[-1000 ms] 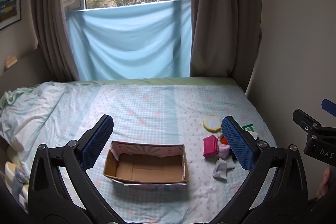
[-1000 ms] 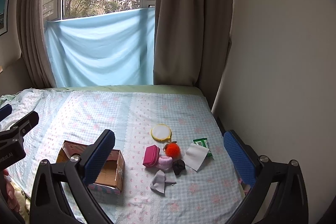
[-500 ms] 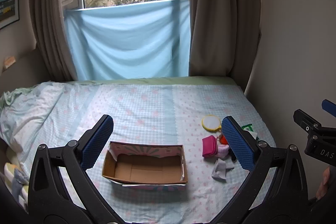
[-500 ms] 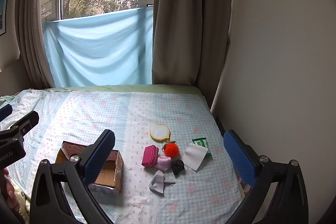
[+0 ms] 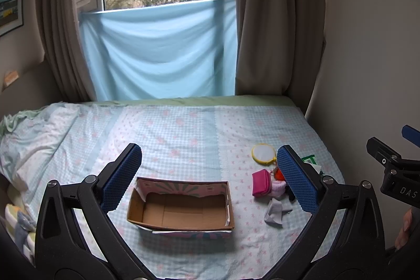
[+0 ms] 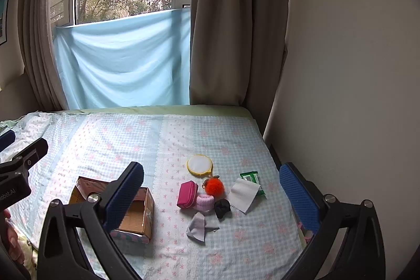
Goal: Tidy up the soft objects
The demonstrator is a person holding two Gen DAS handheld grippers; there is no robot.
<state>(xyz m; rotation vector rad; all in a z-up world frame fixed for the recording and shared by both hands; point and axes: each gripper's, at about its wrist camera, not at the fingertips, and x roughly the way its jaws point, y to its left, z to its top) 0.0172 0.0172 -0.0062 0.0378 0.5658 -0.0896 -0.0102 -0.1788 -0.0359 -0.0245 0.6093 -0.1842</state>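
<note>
Jaws of both grippers are spread and empty, so picking the pink zip pouch (image 6: 187, 194) right of the open cardboard box (image 5: 181, 206) seems next.

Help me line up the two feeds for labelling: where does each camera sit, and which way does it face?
Left wrist: sits on the left gripper, above the bed's near edge, facing the window over the empty box; its own open fingers show, with the right gripper at the right edge.
Right wrist: sits on the right gripper, facing the same way, over the pink pouch and orange pompom; its open fingers and the left gripper's tip show.
Shared: box, pouch, round yellow mirror, blue cloth.
</note>
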